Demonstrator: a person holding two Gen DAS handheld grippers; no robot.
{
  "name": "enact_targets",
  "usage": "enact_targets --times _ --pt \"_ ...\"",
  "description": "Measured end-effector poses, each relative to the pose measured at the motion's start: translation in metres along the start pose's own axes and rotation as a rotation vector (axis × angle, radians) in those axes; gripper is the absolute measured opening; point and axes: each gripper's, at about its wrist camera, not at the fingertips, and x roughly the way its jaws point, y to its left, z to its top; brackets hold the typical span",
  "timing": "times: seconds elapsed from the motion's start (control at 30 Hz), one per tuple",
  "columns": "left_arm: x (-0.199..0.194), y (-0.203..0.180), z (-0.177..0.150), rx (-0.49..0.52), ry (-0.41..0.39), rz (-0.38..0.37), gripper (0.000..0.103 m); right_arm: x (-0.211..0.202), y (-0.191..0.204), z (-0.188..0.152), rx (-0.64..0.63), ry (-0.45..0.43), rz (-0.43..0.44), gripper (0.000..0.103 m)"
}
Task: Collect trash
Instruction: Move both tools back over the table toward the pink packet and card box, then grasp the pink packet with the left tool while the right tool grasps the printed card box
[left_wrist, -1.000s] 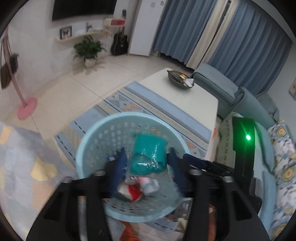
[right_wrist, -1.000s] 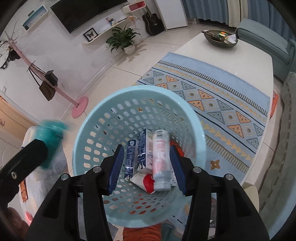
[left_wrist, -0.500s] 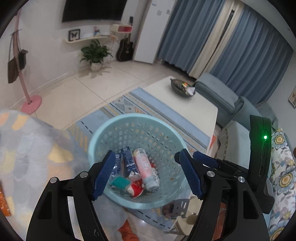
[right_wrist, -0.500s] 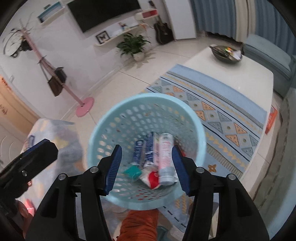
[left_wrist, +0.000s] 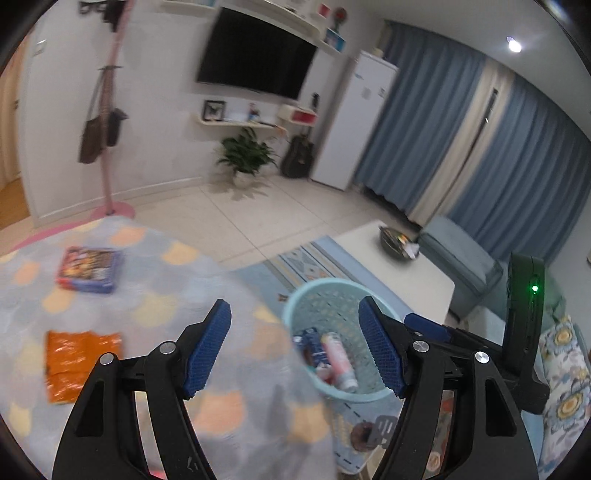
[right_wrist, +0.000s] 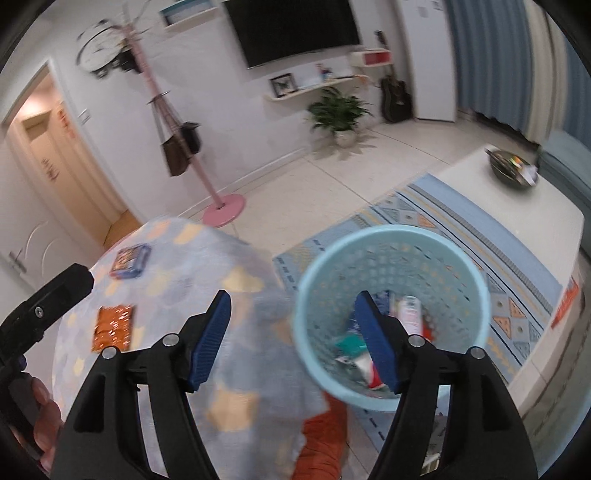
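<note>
Both grippers, left gripper (left_wrist: 295, 350) and right gripper (right_wrist: 293, 338): fingers spread wide, holding nothing, touching nothing.

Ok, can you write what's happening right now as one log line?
left gripper: open, empty | right gripper: open, empty | basket: holds trash | orange wrapper, blue box: on blanket, uncollected

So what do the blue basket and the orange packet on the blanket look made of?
The basket looks like moulded plastic with a matte pale-blue finish; its walls are a grid of punched holes. The orange packet looks like glossy foil or plastic film, crinkled with bright glints, though blur leaves that open.
</note>
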Motion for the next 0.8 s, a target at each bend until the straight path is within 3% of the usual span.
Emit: enact_targets --times 0.1,0.23,0.4,0.63,0.8 --pt "-0.022 0.021 -0.010 -0.009 -0.014 0.038 0.072 0.006 0.030 -0.003 -0.056 0.013 0.037 0.071" --pt "-0.053 0.057 -0.035 -0.046 -0.005 0.090 0.084 0.015 0.063 -0.009 -0.110 0.036 0.095 0.079" --pt "-0.072 0.103 -0.072 -0.133 0.042 0.169 0.084 0.028 0.108 -0.015 -0.200 0.055 0.142 0.082" --pt "-0.059 0.112 -0.120 -0.091 0.150 0.194 0.084 0.046 0.156 -0.026 -0.285 0.088 0.184 0.082" --pt "-0.043 0.100 -0.135 -0.027 0.166 0.247 0.083 0.055 0.171 -0.029 -0.324 0.104 0.177 0.082"
